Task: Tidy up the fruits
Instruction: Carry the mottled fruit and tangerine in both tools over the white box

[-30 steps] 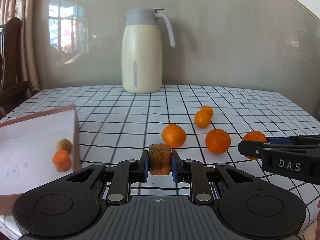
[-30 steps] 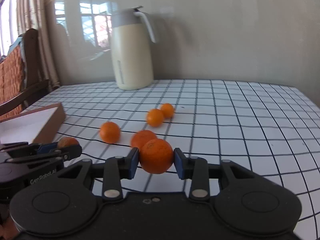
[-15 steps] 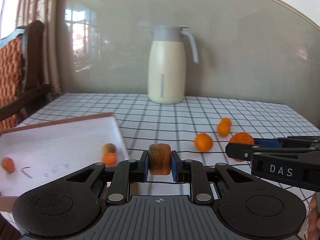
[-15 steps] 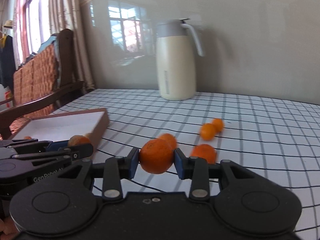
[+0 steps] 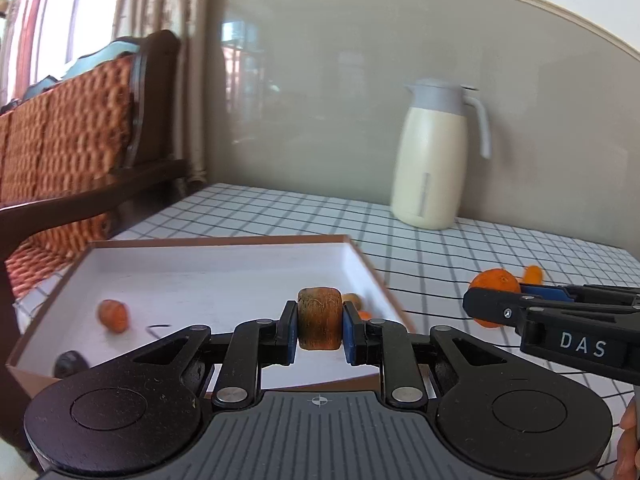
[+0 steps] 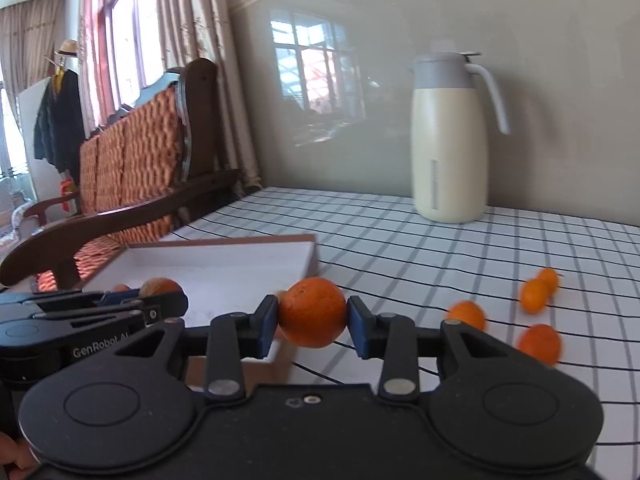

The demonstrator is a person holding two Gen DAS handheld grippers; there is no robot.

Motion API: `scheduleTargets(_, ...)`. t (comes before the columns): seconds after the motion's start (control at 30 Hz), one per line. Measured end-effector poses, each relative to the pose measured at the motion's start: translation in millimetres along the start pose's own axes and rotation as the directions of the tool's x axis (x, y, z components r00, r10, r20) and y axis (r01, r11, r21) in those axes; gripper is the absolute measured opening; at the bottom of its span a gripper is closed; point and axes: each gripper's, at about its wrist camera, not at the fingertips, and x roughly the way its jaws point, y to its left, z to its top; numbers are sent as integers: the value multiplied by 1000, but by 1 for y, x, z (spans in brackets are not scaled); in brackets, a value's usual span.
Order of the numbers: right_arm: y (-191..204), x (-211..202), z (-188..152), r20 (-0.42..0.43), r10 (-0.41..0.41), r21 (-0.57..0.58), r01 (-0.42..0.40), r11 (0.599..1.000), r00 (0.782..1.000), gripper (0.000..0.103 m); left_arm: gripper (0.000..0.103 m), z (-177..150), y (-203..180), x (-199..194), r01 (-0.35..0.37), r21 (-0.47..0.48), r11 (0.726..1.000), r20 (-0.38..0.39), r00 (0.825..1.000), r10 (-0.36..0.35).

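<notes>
My left gripper [image 5: 320,326] is shut on a brown kiwi-like fruit [image 5: 320,316] and hangs over the near right part of a shallow box [image 5: 224,241] that is white inside with a brown rim. In the box lie a small orange fruit [image 5: 114,315], a second brown fruit [image 5: 353,300] and an orange piece [image 5: 365,314] beside it. Just right of the box, my right gripper [image 6: 313,316] is shut on an orange [image 6: 313,312] above the box's near right corner [image 6: 280,354]. Several loose oranges [image 6: 466,314] lie on the checked tablecloth to the right.
A cream jug with a grey lid and handle [image 6: 452,140] stands at the back of the table by the wall. A dark wooden chair with an orange woven back [image 5: 72,140] stands left of the table. A small dark object [image 5: 70,362] lies in the box's near left corner.
Both grippers have swung left and risen slightly, each keeping its fruit. The box has come from the left edge to the middle of the left view; the loose oranges have slid right.
</notes>
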Motion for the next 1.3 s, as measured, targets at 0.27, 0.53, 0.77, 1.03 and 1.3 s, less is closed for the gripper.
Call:
scheduleTargets(0.27,25,16,7,25,51,-5,-51,999,998,29,23,-1,36,-3,-74,-49,996,14,997,74)
scheduleTargets(0.53,44,35,10,31,79,-1,-79,997,996,29,23,-2,72,-4,-144,-95,985,15,989,146)
scheduleTargets(0.77,54,47,12,34,71,-9,-71,997,997,29,23,-2,100,1,-204,-134,970,8,978,207)
scheduleTargets(1.03,53,63,13,21,44,9,-44,999,999,29,23,-1,129,10,-262,-183,948,-11,964,265)
scheduleTargets(1.3,56,87,11,-41,9,8,-8,1000,999,44,23,-2,140,34,-299,-160,941,-68,954,292)
